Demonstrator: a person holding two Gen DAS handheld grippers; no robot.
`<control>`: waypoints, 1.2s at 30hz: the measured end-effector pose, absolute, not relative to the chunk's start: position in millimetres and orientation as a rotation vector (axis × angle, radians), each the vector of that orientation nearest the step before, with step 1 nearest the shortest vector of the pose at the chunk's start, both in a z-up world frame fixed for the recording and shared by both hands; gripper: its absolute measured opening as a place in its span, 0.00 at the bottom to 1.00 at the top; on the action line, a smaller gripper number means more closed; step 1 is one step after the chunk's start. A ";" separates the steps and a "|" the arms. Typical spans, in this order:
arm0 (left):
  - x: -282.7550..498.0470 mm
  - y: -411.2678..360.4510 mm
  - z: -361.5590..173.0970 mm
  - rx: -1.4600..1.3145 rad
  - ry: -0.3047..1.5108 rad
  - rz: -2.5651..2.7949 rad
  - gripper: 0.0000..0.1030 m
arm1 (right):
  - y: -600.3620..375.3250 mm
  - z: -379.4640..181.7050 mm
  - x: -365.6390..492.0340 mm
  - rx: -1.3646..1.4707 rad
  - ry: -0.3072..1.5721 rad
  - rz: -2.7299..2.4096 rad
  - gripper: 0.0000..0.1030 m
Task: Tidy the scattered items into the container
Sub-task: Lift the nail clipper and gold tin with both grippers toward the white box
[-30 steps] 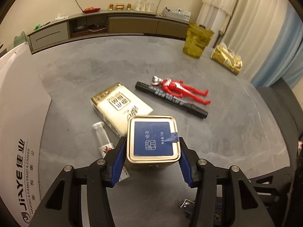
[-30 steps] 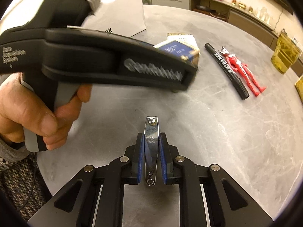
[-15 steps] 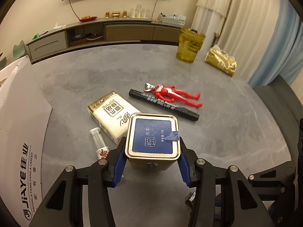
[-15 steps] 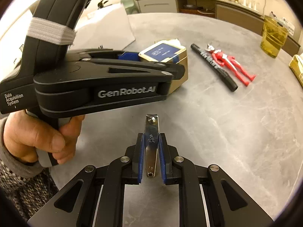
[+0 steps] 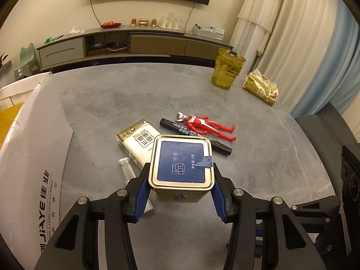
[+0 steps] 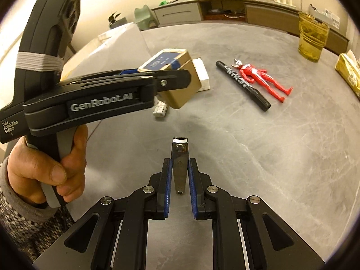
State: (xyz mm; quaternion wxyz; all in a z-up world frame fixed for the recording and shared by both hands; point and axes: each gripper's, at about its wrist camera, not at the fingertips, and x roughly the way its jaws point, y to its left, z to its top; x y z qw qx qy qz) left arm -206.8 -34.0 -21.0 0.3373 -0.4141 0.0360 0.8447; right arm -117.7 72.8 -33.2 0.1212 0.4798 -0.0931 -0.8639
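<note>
Left wrist view: left claw (image 5: 181,185) pinching gold tin (image 5: 181,165), lifted off surface (image 5: 258,157).
Right claw (image 6: 179,185): pinching nail clipper (image 6: 179,164).
Left (judging): marker (image 5: 195,136), red figure (image 5: 208,126), white pack (image 5: 138,140); white box (image 5: 29,148) beside.

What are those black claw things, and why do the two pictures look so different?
They are grippers: handheld tongs with two fingers that a person squeezes. Each carries a camera looking along its fingers, so each picture is one gripper's own view.

In the left one's picture, the left gripper holds a gold tin with a blue lid lifted above the grey table. The right one's picture shows the right gripper pinching a metal nail clipper, and the person's hand holding the left gripper from the side.

On the table lie a red toy figure, a black marker, a cream box and a small clear tube. The white cardboard box on the left looks like the container.
</note>
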 end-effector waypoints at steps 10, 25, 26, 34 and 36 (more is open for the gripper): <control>-197.9 -43.3 -0.5 -1.050 0.077 2.215 0.49 | 68.5 -13.8 -111.2 1.349 -0.286 -2.549 0.15; -183.7 -66.6 31.7 -0.996 0.054 2.258 0.49 | 56.8 12.3 -106.4 1.267 -0.294 -2.579 0.15; -182.9 -68.2 33.9 -0.992 0.051 2.261 0.49 | 55.2 14.4 -106.0 1.260 -0.293 -2.581 0.15; -177.2 -82.1 48.9 -0.963 0.036 2.282 0.49 | 45.2 28.8 -105.0 1.216 -0.287 -2.596 0.15; -175.9 -85.5 53.0 -0.954 0.035 2.290 0.49 | 41.8 32.6 -105.3 1.205 -0.284 -2.600 0.15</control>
